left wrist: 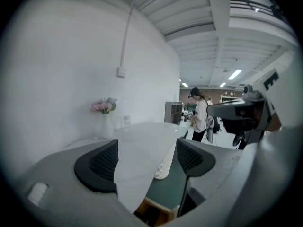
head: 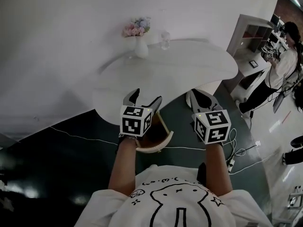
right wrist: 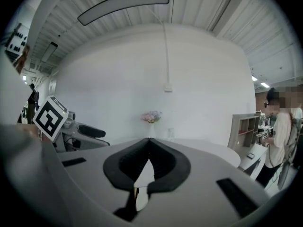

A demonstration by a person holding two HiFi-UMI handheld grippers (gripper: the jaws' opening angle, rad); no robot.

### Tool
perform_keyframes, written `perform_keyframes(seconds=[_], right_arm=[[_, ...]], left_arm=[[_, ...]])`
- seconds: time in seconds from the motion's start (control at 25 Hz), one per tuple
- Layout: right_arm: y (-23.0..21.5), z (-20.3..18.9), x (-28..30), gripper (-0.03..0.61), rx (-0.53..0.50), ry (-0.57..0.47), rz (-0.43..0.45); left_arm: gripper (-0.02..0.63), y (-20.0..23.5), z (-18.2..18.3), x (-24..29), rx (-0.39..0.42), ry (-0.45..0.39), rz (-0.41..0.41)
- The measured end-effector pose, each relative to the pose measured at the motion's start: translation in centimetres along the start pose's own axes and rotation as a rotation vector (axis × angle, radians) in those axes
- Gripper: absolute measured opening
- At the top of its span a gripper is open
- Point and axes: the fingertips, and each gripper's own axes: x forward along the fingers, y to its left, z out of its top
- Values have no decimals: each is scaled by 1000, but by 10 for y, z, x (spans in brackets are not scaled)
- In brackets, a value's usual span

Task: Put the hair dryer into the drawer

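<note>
No hair dryer and no drawer show in any view. In the head view my left gripper (head: 144,99) is held over the front edge of a white curved table (head: 189,65), its jaws apart and empty. The left gripper view shows the same gap (left wrist: 147,162) between the two black pads (left wrist: 102,164), with only the table top behind it. My right gripper (head: 200,97) hovers to the right, just off the table edge over the dark floor. Its pads (right wrist: 163,167) meet at the tips with nothing between them.
A white vase of flowers (head: 140,45) and a small glass (head: 164,40) stand at the table's far side. A curved wooden seat (head: 158,143) sits below my left gripper. A cable (head: 71,134) crosses the floor. A person (head: 279,74) stands by a shelf (head: 253,32) at the right.
</note>
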Motion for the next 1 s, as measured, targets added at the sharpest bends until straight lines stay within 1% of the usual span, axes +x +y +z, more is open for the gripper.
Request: perform_keyframes(seconds=[0.12,0.28,0.4,0.48,0.6,0.64,0.68,0.72,0.76,0.8,0.84,1.0], right_arm=[[7,21,-5,2,-34,-55,3],[11,54,-14,2,-80,-138,-12],[13,75,-23,2,-140,-187,-23],[14,87,-30,2,-157,-224,-28],[11,100,-41,2,-147,-270,-34],[10,104,-45,2,-139,-284,-36],[9,108,-48,2,-131,-299,-38],[8,111,-52,2,-126,-312,-41],[7,114,-55,2,-124,-322,-45],[7,117,-57,2,-125,-330,-50],[7,119,-60,2,-127,-335,-55],[11,120,-67,2,-124,-352,-52]], left_arm=[[380,11,27,-25,-19,-111,23],[379,28,65,-60,3,-260,73],[379,31,91,-86,26,-381,77],[379,35,102,-99,42,-409,96],[379,42,114,-115,68,-408,143],[376,45,118,-122,85,-419,168],[353,50,123,-131,103,-443,210],[165,55,129,-142,118,-474,263],[21,60,134,-152,134,-502,306],[18,61,138,-159,149,-520,326],[18,60,141,-164,161,-532,328],[18,53,147,-175,189,-565,312]])
